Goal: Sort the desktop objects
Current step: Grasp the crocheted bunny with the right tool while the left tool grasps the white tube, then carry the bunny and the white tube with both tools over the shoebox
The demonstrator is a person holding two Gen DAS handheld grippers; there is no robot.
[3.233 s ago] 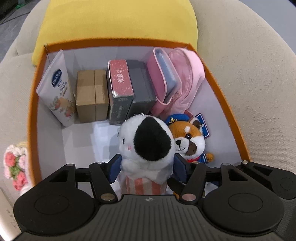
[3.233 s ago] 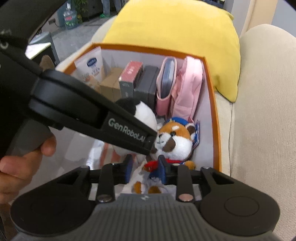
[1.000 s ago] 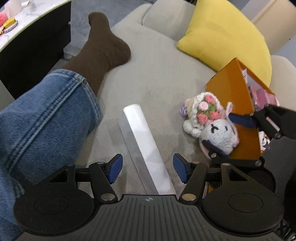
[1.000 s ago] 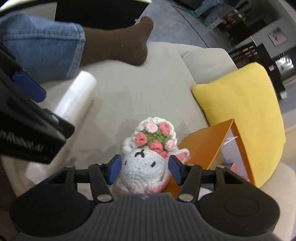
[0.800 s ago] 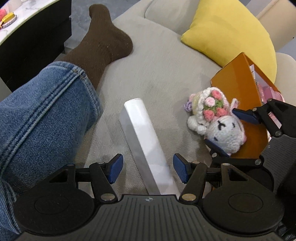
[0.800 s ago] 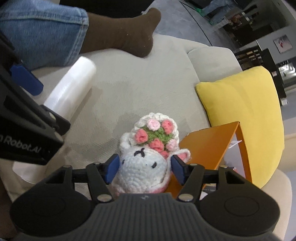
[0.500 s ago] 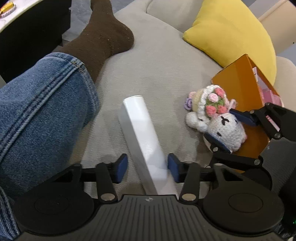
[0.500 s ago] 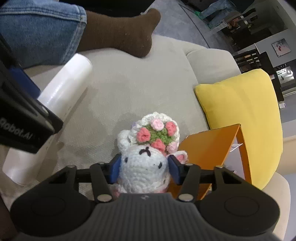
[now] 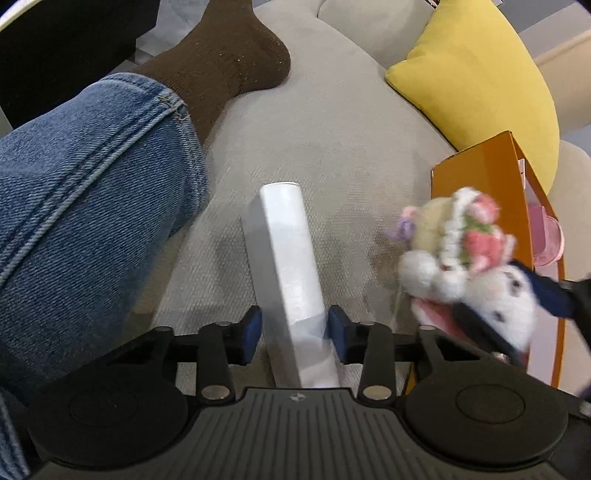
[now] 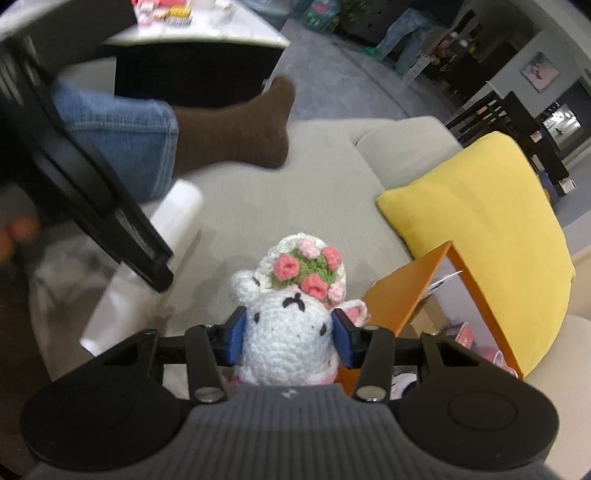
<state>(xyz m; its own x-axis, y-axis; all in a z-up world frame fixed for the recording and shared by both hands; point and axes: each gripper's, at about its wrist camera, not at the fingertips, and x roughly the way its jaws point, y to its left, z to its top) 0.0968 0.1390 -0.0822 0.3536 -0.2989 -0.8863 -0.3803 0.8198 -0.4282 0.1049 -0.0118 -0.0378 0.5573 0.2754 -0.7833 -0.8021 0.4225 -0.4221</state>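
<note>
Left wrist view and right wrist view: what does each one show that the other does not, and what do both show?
Only the left wrist view shows the left gripper closed on the white roll. Only the right wrist view shows the room behind: a white tabletop and dark chairs. Both show the crochet doll held in the right gripper, the orange box, the yellow cushion, the sofa and a person's jeans leg with a brown sock.

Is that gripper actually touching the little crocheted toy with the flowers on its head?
Touching. In the right wrist view, both blue pads of the right gripper press against the crocheted toy's white head.
</note>
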